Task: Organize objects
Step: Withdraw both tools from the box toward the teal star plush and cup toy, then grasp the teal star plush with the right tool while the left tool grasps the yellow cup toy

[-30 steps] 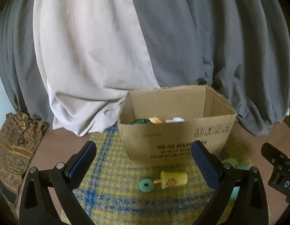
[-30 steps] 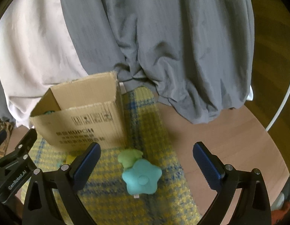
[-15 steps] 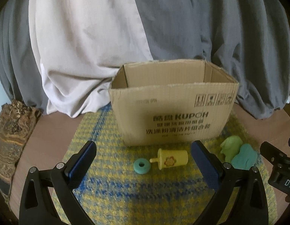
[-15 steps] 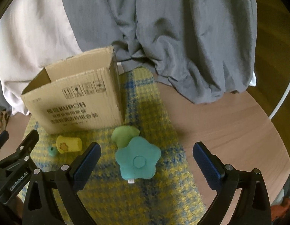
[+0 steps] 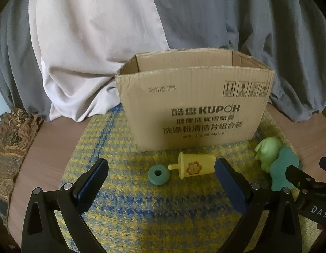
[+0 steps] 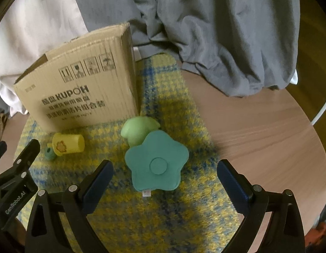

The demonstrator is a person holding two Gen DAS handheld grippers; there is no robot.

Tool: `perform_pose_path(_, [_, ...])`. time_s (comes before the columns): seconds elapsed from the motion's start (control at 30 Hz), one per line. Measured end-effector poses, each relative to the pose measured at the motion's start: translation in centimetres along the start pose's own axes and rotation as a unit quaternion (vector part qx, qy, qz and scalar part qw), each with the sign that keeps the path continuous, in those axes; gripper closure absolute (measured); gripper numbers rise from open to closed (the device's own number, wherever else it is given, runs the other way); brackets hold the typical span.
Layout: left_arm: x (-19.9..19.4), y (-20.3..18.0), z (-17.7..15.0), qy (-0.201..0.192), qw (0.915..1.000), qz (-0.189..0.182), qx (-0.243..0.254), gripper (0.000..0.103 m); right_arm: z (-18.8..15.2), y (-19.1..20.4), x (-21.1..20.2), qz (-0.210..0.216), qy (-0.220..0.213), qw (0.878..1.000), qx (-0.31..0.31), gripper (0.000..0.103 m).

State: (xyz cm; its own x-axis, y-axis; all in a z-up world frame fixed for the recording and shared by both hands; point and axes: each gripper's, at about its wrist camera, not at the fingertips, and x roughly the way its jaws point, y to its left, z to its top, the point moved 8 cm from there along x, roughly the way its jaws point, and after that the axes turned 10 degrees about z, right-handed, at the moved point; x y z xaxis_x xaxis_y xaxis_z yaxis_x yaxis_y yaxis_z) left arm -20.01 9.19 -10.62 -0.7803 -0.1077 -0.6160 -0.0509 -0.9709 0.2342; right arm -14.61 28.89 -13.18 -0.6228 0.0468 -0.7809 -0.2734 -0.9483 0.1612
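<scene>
An open cardboard box stands on a yellow and blue woven mat. In front of it lie a teal ring and a yellow popsicle toy. To the right lie a light green toy and a teal flower-shaped toy. My left gripper is open and empty, just in front of the ring and popsicle. My right gripper is open and empty, its jaws either side of the teal flower toy. The green toy, popsicle, ring and box show there too.
The mat lies on a round wooden table. Grey and white curtains hang behind the box. A patterned brown cloth lies at the table's left edge. A white curved rod stands at the far right.
Both grippers have come lower and closer to the mat. The box's inside has dropped out of sight. The flower toy now sits between my right jaws; the ring and popsicle are nearer my left.
</scene>
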Motion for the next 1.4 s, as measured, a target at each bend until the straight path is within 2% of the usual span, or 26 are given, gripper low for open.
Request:
perform_pose_path(0.67, [2.7,-1.3,-1.6,0.03,0.9995,-0.007,0.008,0.0,-1.4,-0.9,3.9,0.012,0.045,0.999,0.02,0.005])
perform_pose_path(0.77, [2.8,-1.5,-1.8,0.032,0.9994,-0.01,0.009,0.0,-1.5,-1.0,4.2,0.025,0.049,0.998,0.025,0.015])
perform_pose_path(0.83, [2.9,-1.6,-1.9,0.034,0.9993,-0.013,0.008,0.0,-1.5,-0.8,4.4,0.035,0.051,0.998,0.024,0.03])
perform_pose_path(0.9, [3.0,-1.8,-2.1,0.037,0.9991,-0.02,0.006,0.0,-1.5,-0.4,4.3,0.041,0.049,0.998,0.018,0.037])
perform_pose_path(1.07, [3.2,-2.3,-2.0,0.039,0.9989,-0.027,0.007,0.0,-1.2,-0.4,3.5,0.039,0.031,0.999,0.016,0.042])
perform_pose_path(1.4, [3.8,-5.0,-1.5,0.038,0.9982,-0.039,0.023,0.0,-0.5,-2.2,0.8,0.015,-0.011,1.0,0.013,0.042])
